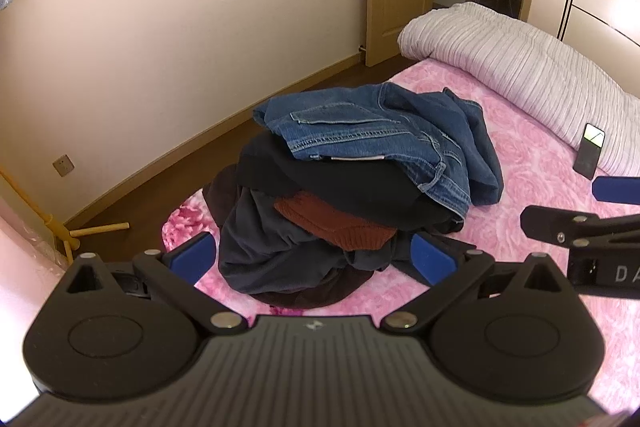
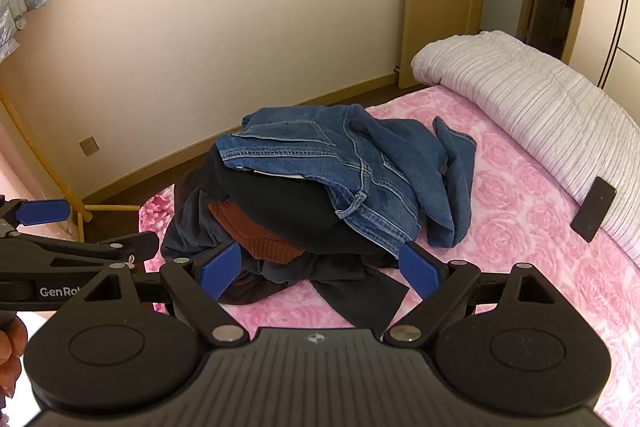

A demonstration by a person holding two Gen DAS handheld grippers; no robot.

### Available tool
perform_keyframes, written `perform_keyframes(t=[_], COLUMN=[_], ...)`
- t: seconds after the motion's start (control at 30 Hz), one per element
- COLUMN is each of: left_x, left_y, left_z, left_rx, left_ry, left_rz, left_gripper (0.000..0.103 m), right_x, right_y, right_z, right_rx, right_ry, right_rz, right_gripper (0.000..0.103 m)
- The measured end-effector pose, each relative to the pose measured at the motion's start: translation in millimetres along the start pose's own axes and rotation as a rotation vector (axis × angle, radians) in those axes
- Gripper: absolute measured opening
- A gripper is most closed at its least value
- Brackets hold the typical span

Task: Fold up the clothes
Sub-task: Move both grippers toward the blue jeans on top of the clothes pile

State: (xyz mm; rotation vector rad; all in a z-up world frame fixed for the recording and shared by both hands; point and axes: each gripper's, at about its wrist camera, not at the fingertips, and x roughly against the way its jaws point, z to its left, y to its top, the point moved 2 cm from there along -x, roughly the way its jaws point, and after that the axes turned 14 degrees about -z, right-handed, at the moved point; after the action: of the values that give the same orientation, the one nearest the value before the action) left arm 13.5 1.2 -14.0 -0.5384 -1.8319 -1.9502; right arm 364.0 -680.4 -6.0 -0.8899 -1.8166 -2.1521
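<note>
Left claw (image 1: 312, 261): jaws spread wide, nothing held.
Right claw (image 2: 318, 269): jaws spread wide, nothing held.
Clothes pile (image 2: 304, 203): on pink bed (image 2: 520, 227), just ahead of both claws; jeans (image 1: 376, 135) on top.
Phone (image 2: 593, 209): far right, leaning against rolled quilt (image 2: 520, 95).

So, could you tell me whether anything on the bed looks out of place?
Only the dark phone, propped tilted against the rolled striped quilt, well clear of the unfolded clothes pile with jeans on top.
</note>
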Motion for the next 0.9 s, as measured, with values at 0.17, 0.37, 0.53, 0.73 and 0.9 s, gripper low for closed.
perform_keyframes(t=[0.17,0.37,0.53,0.73,0.9], left_x=[3.3,-0.2,-0.7,0.8,0.5], left_y=[-5.8,-0.7,1.5,1.4,1.2], left_z=[-2.5,-8.8,-11.8,-13.9,-14.1], left_rx=[0.007,-0.002,-0.003,-0.009,-0.016], left_ry=[-0.004,-0.016,-0.022,-0.028,-0.030], left_rz=[-0.018,0.015,0.021,0.019,0.021], left_gripper=[0.102,0.102,0.102,0.102,0.102], right_x=[1.2,1.5,3.4,4.3,3.4], right_y=[0.3,-0.2,-1.8,-1.1,-1.2], right_z=[0.2,-5.3,-7.2,-6.0,-7.1], right_rx=[0.000,0.001,-0.002,-0.002,-0.007], right_ry=[0.002,0.001,-0.001,-0.001,0.000], right_rz=[-0.006,-0.008,-0.008,-0.007,-0.007], right_gripper=[0.089,0.089,0.089,0.089,0.089])
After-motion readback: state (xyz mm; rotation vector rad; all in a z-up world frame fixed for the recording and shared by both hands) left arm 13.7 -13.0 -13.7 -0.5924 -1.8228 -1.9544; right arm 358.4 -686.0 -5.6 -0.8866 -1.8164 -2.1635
